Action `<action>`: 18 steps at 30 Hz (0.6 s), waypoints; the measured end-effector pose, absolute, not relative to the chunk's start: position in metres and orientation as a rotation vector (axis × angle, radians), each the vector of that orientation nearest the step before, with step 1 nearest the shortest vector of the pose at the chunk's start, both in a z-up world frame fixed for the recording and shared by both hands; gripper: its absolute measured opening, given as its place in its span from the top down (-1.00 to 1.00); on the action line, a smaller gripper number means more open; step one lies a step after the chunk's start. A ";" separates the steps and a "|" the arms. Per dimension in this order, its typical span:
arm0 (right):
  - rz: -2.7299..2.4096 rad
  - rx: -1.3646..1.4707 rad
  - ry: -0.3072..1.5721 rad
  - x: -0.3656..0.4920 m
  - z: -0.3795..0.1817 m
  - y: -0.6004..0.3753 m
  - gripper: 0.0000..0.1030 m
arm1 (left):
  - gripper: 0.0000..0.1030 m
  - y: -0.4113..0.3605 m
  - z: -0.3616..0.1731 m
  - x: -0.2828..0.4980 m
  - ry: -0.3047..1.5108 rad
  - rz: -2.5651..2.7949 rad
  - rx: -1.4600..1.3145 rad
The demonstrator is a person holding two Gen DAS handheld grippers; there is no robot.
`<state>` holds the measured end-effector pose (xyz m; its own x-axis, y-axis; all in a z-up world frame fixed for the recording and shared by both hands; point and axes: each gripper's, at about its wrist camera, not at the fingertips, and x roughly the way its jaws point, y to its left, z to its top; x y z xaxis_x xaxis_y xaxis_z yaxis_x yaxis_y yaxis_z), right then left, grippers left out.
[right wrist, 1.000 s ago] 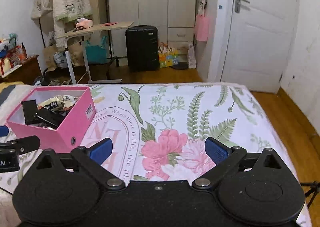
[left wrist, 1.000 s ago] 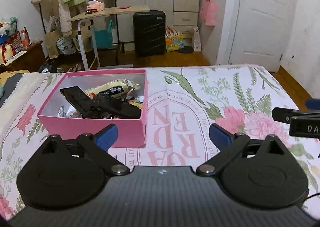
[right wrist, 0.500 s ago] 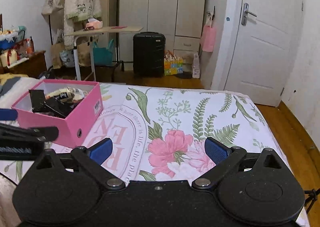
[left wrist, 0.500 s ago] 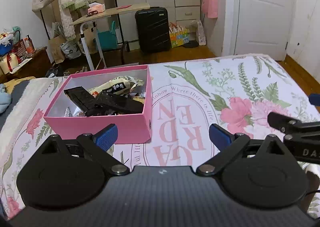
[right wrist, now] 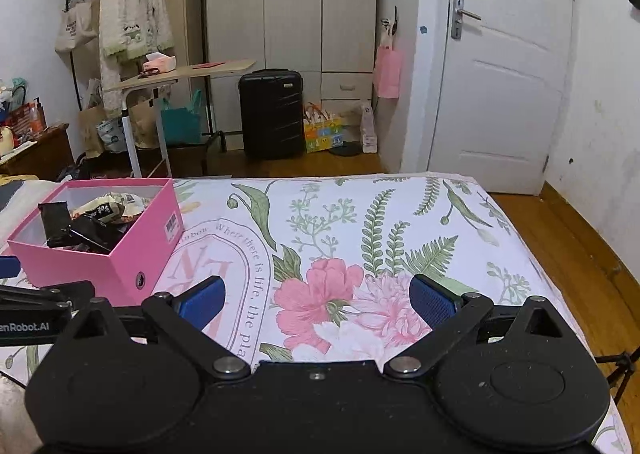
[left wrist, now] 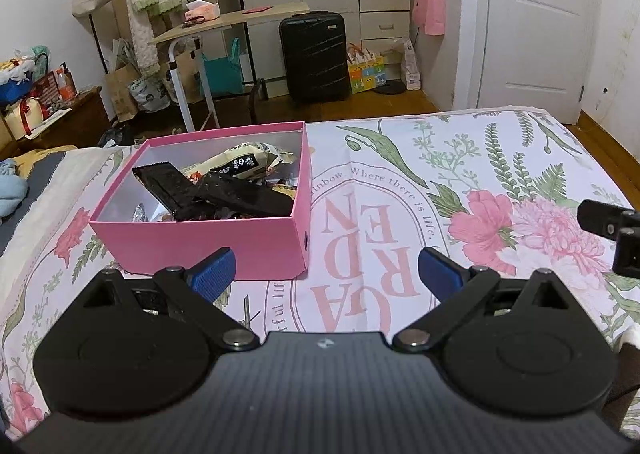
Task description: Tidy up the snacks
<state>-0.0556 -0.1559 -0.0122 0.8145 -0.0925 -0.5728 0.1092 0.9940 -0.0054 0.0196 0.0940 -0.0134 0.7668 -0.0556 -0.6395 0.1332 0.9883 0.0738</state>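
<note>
A pink box (left wrist: pixel 208 242) stands on the floral bedspread (left wrist: pixel 500 173), filled with snack packets: black wrappers (left wrist: pixel 240 197) lie across a pale printed bag (left wrist: pixel 240 161). My left gripper (left wrist: pixel 326 274) hovers just in front of the box's near right corner, open and empty. In the right wrist view the same pink box (right wrist: pixel 116 262) sits at the far left, and my right gripper (right wrist: pixel 316 300) hangs open and empty over the pink flower print, well to the box's right.
Beyond the bed's far edge are a black suitcase (left wrist: pixel 314 53), a small side table (left wrist: pixel 228 19), a clothes rack with a cardigan (right wrist: pixel 134 13), wardrobes and a white door (right wrist: pixel 504 93). Wooden floor (right wrist: pixel 580 246) lies to the right of the bed.
Both grippers have drawn back and risen, so the box and bedspread look farther off. Both stay open and empty; the box has not moved.
</note>
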 end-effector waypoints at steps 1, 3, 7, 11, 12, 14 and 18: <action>-0.106 0.020 0.607 -0.056 -0.012 -0.154 -0.95 | -0.92 0.094 -0.014 0.019 0.687 -0.101 0.119; -0.095 0.007 0.603 -0.057 -0.012 -0.152 -0.94 | -0.92 0.095 -0.015 0.017 0.682 -0.094 0.122; -0.074 0.015 0.595 -0.059 -0.014 -0.150 -0.95 | -0.92 0.096 -0.017 0.016 0.681 -0.080 0.120; -0.083 -0.001 0.598 -0.059 -0.015 -0.148 -0.95 | -0.92 0.097 -0.018 0.017 0.690 -0.069 0.117; -0.081 0.001 0.597 -0.060 -0.015 -0.148 -0.95 | -0.92 0.097 -0.018 0.017 0.690 -0.066 0.118; -0.083 0.004 0.599 -0.059 -0.015 -0.149 -0.95 | -0.92 0.097 -0.018 0.018 0.691 -0.063 0.115; -0.083 0.012 0.612 -0.059 -0.016 -0.150 -0.95 | -0.92 0.098 -0.016 0.018 0.687 -0.063 0.115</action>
<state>-0.0588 -0.1503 -0.0164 0.8152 -0.0746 -0.5744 0.0816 0.9966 -0.0137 0.0179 0.0977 -0.0158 0.7714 -0.0198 -0.6360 0.0954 0.9918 0.0848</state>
